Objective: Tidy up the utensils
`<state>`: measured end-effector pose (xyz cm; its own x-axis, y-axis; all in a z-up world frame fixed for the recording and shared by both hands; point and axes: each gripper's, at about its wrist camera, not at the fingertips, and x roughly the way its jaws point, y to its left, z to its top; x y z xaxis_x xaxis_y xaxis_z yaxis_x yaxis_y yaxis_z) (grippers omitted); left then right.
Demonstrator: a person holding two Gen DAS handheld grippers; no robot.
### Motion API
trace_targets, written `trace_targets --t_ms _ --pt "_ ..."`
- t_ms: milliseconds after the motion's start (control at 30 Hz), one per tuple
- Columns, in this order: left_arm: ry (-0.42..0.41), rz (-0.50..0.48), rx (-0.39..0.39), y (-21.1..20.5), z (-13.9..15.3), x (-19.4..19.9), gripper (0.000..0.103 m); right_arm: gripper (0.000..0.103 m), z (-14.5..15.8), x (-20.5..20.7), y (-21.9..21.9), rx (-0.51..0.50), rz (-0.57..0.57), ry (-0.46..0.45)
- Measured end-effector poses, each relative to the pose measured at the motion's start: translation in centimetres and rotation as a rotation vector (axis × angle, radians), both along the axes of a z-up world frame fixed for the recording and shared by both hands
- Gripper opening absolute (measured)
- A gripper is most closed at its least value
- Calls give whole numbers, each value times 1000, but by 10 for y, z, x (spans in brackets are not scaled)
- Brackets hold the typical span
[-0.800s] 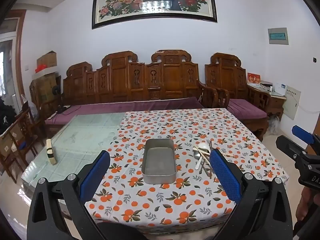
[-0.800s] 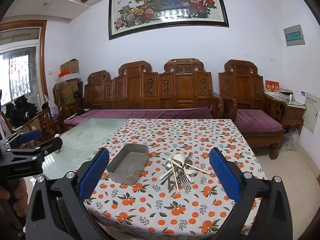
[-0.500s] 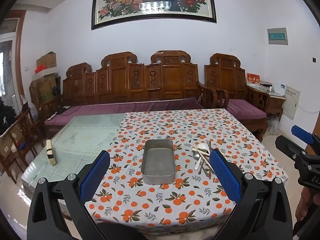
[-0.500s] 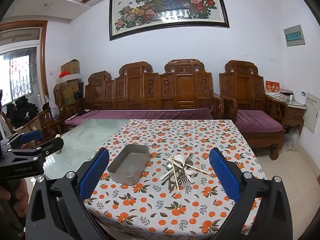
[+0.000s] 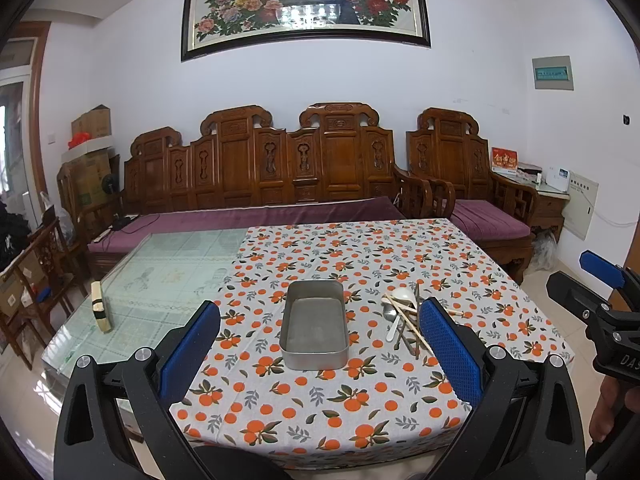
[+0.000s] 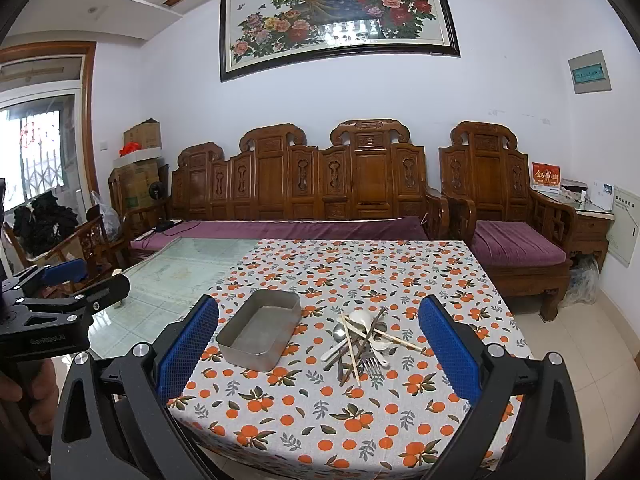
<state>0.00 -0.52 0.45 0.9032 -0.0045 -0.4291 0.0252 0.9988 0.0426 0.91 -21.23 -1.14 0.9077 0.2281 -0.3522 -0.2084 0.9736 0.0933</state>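
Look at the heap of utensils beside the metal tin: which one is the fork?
The fork lies at the heap's near edge, tines toward the camera. Its metal prongs set it apart from the white spoons and the plain chopsticks.

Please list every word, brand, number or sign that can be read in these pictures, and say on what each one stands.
"GenRobot.AI": on the left gripper body, seen from the right wrist.
"DAS", cut off by the frame edge: on the right gripper body, seen from the left wrist.
Painting characters, red box characters, wall panel: too small or blurred to read.
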Motion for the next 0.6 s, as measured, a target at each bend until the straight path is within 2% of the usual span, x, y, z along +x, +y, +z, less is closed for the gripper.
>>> trace_targets --t_ms 600 --pt "1 -2 2 -2 2 -2 97 101 -1 -1 0 1 0 -1"
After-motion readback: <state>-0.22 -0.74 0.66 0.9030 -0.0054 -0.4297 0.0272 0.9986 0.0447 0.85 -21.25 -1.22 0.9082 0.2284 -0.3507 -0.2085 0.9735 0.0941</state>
